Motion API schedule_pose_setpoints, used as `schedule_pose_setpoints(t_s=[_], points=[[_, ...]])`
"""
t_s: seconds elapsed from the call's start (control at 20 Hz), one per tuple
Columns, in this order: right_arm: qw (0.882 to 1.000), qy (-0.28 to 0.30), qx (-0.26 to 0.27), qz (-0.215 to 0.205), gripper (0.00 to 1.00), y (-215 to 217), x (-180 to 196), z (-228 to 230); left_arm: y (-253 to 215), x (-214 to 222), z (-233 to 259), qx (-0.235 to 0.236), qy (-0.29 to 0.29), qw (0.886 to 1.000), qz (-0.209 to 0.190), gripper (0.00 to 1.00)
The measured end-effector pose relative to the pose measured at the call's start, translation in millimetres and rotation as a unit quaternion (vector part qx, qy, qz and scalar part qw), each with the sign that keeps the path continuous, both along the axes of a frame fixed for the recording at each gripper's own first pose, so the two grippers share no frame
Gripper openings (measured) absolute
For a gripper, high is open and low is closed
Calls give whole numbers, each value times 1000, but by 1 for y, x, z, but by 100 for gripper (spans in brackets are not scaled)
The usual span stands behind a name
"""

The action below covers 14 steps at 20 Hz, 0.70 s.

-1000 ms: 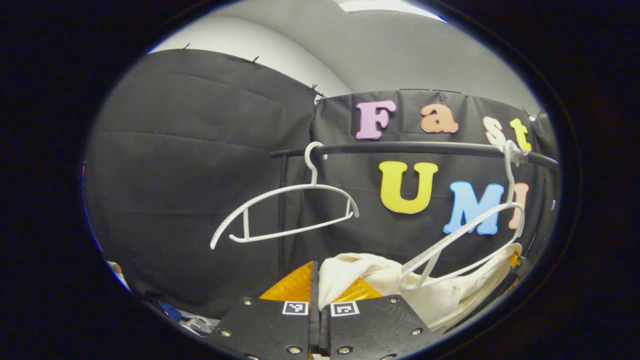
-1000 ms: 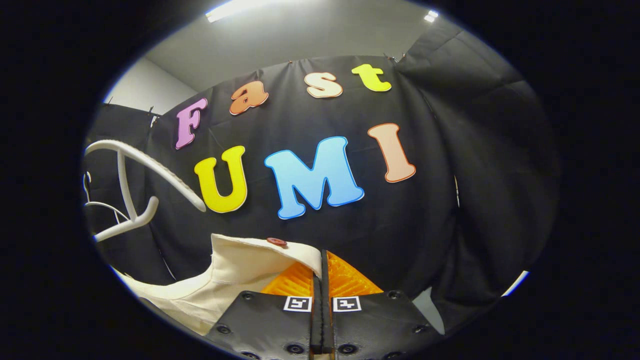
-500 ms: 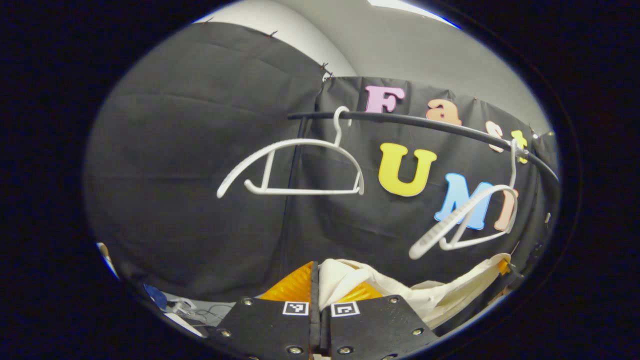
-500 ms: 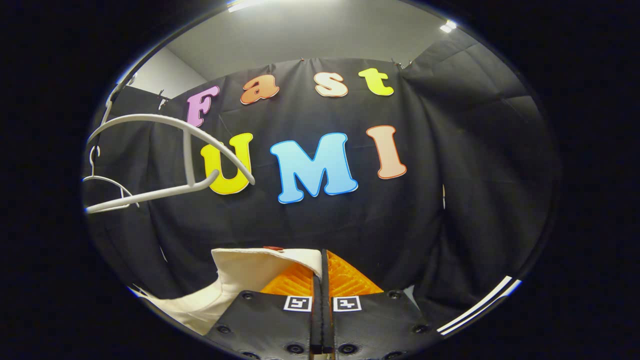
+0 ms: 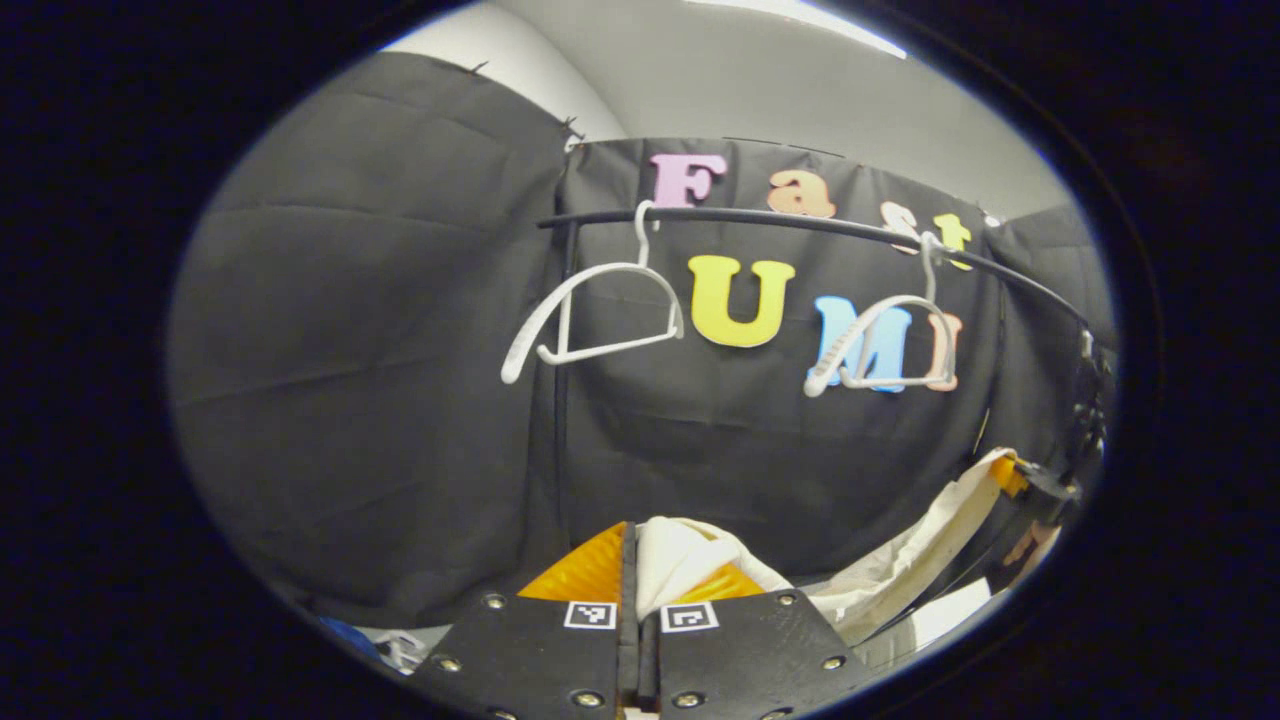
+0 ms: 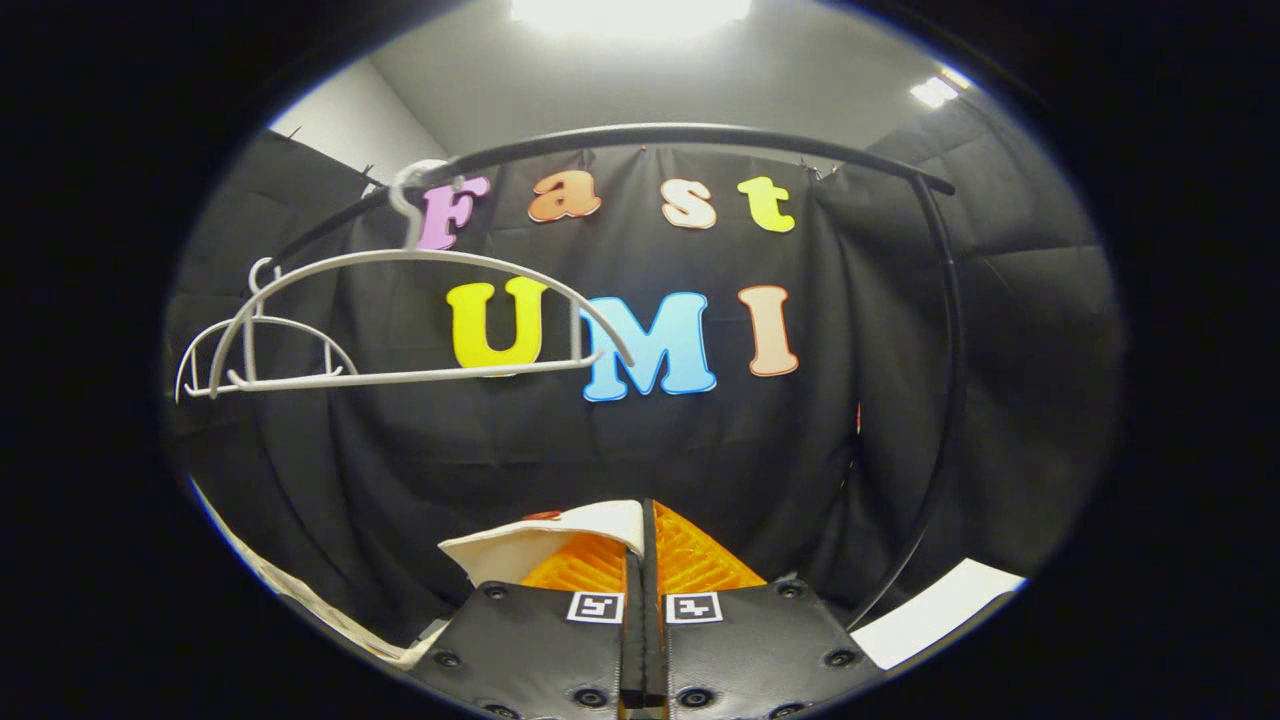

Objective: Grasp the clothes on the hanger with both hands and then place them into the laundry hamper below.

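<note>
Clothes [image 5: 900, 570] pinched between both grippers; bare hangers [image 6: 400, 320] on rail [image 6: 700, 135].

Black clothes rail [image 5: 850, 231] runs across the booth high up, curving in the fisheye. It is carried by a black upright post [image 5: 561, 450] at one end. In the right gripper view the rail [image 6: 650, 132] arcs overhead and bends down into a second post [image 6: 945, 400].

Black cloth wall [image 5: 350, 400] hangs creased behind the rail, pinned along its top edge by small clips [image 5: 572, 125].

Grey ceiling [image 5: 780, 80] above, with a bright ceiling light [image 6: 630, 10] and a smaller light [image 6: 932, 92] to one side.

Pale wall [image 6: 350, 120] behind the cloth.

Low down, a small blue item [image 5: 350, 635], too blurred to identify, and a white patch [image 6: 940, 610].
</note>
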State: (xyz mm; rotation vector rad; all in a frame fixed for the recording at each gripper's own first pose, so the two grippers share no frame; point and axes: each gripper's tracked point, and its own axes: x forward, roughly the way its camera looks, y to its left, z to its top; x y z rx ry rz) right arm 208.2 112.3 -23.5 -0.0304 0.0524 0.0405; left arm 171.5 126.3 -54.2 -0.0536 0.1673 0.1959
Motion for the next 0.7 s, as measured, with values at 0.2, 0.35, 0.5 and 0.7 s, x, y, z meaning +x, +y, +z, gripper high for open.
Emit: schedule_pose_setpoints(t_s=[0.2,0.35,0.5,0.7], points=[[999,16,22,43,1,41,-46,7,-8,-18,7,25,-5,999,-41,0],[996,34,30,79,1,69,-68,8,-28,-16,4,-3,-11,997,-78,1],[991,51,35,115,1,97,-82,0,-47,-10,0,-12,-16,994,-103,0],[982,85,51,163,1,139,-92,-21,-66,-2,-16,-36,-7,991,-126,1]])
